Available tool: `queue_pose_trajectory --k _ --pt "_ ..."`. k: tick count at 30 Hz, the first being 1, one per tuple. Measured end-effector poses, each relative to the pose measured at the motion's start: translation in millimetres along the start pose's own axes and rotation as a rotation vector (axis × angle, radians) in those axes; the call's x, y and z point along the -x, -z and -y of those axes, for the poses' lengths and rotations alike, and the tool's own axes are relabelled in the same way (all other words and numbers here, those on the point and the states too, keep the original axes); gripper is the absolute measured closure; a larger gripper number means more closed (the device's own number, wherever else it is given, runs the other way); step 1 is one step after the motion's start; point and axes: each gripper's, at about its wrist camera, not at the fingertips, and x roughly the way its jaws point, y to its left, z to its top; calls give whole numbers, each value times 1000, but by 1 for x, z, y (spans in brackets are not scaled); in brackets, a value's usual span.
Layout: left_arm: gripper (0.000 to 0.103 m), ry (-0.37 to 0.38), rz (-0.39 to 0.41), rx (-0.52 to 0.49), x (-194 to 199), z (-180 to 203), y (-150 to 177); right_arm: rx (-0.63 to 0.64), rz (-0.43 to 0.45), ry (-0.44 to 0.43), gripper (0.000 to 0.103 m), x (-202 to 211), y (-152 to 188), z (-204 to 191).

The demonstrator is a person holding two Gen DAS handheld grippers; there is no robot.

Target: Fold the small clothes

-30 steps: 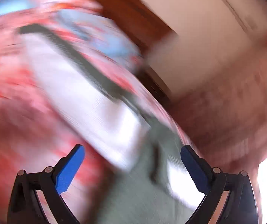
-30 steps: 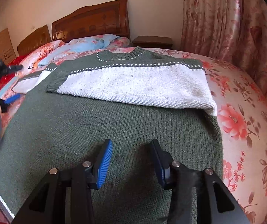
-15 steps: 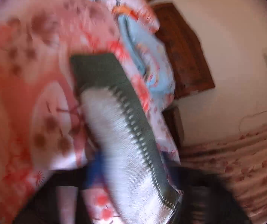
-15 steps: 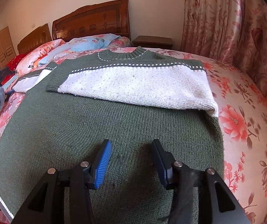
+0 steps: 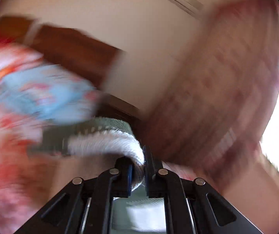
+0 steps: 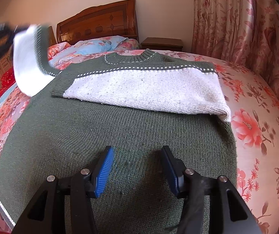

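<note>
A green and white knit sweater (image 6: pixel 120 124) lies flat on the bed, collar at the far end. Its right sleeve (image 6: pixel 149 91) is folded across the chest. My left gripper (image 5: pixel 138 172) is shut on the white cuff end of the left sleeve (image 5: pixel 108 142) and holds it up in the air; the lifted sleeve also shows in the right wrist view (image 6: pixel 30 58) at the far left. My right gripper (image 6: pixel 138 167) is open and empty, low over the green body of the sweater near its hem.
The bed has a floral pink sheet (image 6: pixel 256 136) with pillows (image 6: pixel 98 45) and a wooden headboard (image 6: pixel 98 22) at the far end. A nightstand (image 6: pixel 162 42) and floral curtains (image 6: pixel 237 19) stand at the right.
My left gripper has closed on the left sleeve's cuff and lifted it off the bed. My right gripper has stayed in place over the sweater's body.
</note>
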Motion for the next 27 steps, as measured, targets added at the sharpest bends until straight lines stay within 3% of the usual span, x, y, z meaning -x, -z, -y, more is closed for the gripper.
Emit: queue_pose_trajectory --k 3,6,8,10,12,15,18,21,23,27 --pt "0 106 -144 -196 -40 75 38 -1 1 0 51 0 0 0" --pt "0 57 -145 -344 -49 112 76 -5 2 -5 51 1 0 1" --pt "0 24 -174 -374 -48 112 91 -8 3 -9 51 1 0 1" --pt "0 -11 -183 -326 -45 99 98 -11 4 -13 51 1 0 2" --pt "0 -58 -192 -259 -35 60 98 -12 4 -15 51 1 0 2" --pt "0 -195 -188 -142 -17 6 110 -18 5 -23 51 1 0 3" --pt "0 -305 -165 69 0 -60 117 -32 8 -41 51 1 0 6" --pt "0 -376 -125 201 15 -94 126 -44 13 -56 51 3 0 8" --pt "0 -390 -138 211 12 -97 131 -53 16 -69 51 4 1 9" --pt "0 -480 -163 59 -1 -71 135 -79 31 -94 51 7 0 14"
